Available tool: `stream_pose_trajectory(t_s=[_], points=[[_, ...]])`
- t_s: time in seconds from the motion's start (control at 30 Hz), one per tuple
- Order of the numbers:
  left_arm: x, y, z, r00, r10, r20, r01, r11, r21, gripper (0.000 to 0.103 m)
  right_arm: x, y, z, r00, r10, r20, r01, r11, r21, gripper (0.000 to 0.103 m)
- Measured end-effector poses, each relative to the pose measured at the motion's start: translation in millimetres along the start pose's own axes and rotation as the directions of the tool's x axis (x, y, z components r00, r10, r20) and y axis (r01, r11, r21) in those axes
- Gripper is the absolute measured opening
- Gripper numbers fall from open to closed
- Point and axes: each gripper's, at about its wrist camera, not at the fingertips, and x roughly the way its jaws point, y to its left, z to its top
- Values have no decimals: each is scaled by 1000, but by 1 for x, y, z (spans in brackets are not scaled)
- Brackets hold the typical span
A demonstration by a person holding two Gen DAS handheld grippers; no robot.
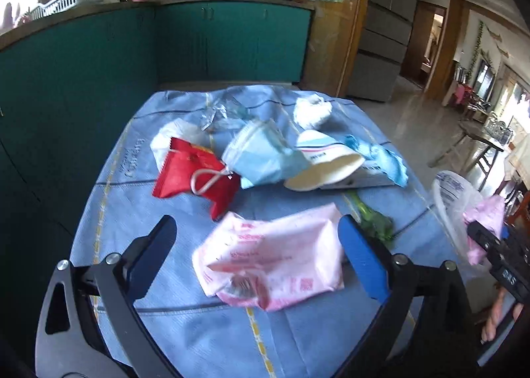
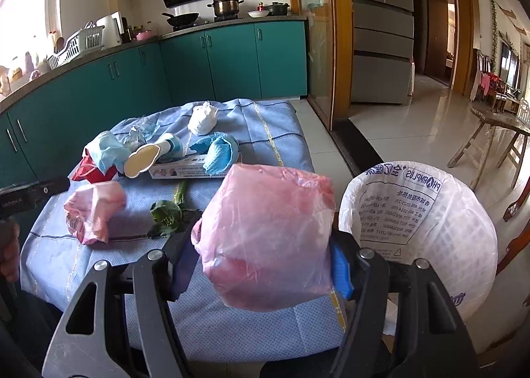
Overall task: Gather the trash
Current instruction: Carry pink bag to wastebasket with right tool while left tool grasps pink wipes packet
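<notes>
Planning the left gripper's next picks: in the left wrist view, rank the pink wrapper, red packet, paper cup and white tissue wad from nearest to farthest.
1. Pink wrapper, between the left gripper fingers.
2. Red packet, ahead left.
3. Paper cup, ahead right; close to the packet's range.
4. White tissue wad, far right.

A crumpled pink wrapper [image 1: 270, 265] lies flat on the blue cloth at the near end. Behind it sit a red packet [image 1: 195, 176], a light blue face mask [image 1: 261, 159] with a white ear loop, a paper cup [image 1: 323, 163] tipped on its side, a flat white box [image 2: 179, 170] and a wilted green leaf [image 1: 372, 219]. A pink plastic bag [image 2: 268, 239] (translucent, bunched) hangs beside the white-lined bin [image 2: 420, 232]
</notes>
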Motion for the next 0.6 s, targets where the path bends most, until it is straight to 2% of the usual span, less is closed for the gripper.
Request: stream_pose_trajectory(t_s=[0.07,0.1,0.2,0.3,0.37,0.43,0.47,0.57,0.6], points=[[11,-7,4,998,-55,-24,56,998,29,99,2,1,-3,1000,9,-7,-9,1000,-3,66],[18,-13,4,997,-56,-48,59,996,66,99,3,1,-4,1000,13,-12,-13,1000,-4,66],[46,-40,-3,991,22,-132,8,974,224,99,6,4,-8,999,24,-24,-24,1000,-4,66],[64,-51,-13,984,53,-171,-7,967,256,99,7,7,-11,999,38,-32,-38,999,-5,66],[71,-51,-17,981,79,-178,-33,968,248,92,8,10,-13,999,35,-37,-36,999,-19,66],[70,-46,-18,982,96,-163,-56,971,235,75,8,12,-14,999,29,-37,-31,999,-34,66],[69,-42,-18,984,93,-154,-56,972,227,64,7,13,-14,999,28,-34,-29,999,-43,66],[60,-32,-14,988,50,-145,-23,983,184,42,7,11,-13,1000,21,-21,-22,999,-38,66],[57,-30,-13,989,37,-143,-12,985,173,39,5,8,-12,1000,17,-12,-17,999,-27,66]])
